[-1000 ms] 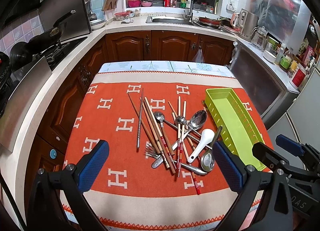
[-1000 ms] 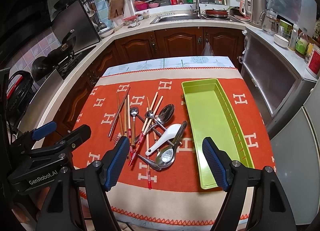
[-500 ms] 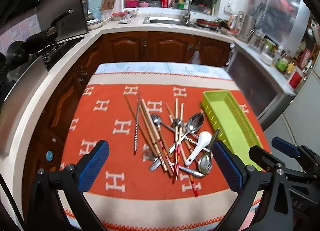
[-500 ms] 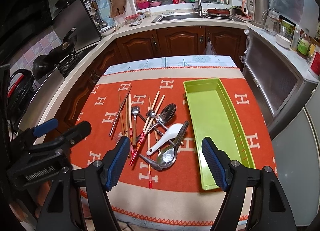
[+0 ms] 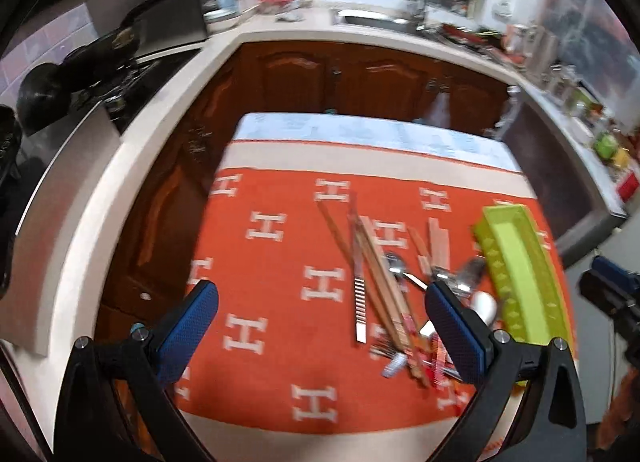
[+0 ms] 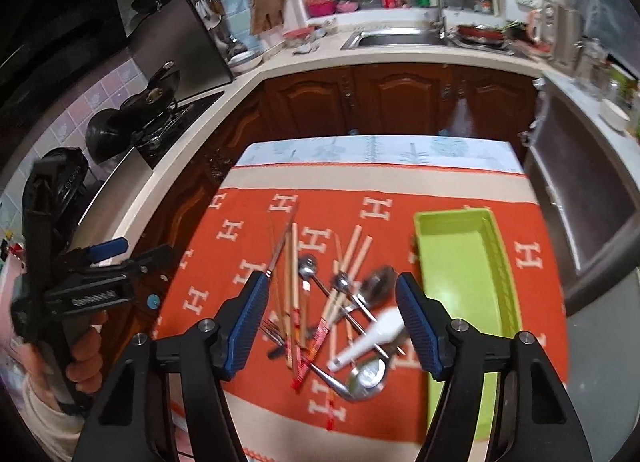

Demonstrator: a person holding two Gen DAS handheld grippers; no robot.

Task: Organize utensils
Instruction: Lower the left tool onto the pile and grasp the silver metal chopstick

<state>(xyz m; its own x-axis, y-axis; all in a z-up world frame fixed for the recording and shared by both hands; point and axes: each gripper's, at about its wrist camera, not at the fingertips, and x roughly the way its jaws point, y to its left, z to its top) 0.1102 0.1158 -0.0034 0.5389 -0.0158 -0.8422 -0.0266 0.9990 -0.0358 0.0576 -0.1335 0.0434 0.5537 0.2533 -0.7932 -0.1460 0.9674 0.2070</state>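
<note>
A pile of utensils [image 6: 340, 302] lies on the orange table cloth [image 6: 240, 246]: wooden and metal chopsticks, metal spoons, a fork and a white ceramic spoon [image 6: 372, 338]. A lime green tray [image 6: 464, 262] stands empty to its right. My right gripper [image 6: 330, 322] is open, above the pile. My left gripper [image 5: 320, 326] is open over the cloth, left of the pile [image 5: 392, 294]; the tray [image 5: 520, 274] shows at its right. The left gripper also shows in the right wrist view [image 6: 116, 266].
The table is hemmed in by an L-shaped counter [image 6: 192, 142] with brown cabinets, a stove with black pans [image 6: 132, 118] on the left, a sink [image 6: 400, 36] at the back and an appliance [image 6: 584, 214] on the right.
Both grippers have moved forward and down toward the table. The right gripper now hangs over the pile. The left view has swung left. Both stay open.
</note>
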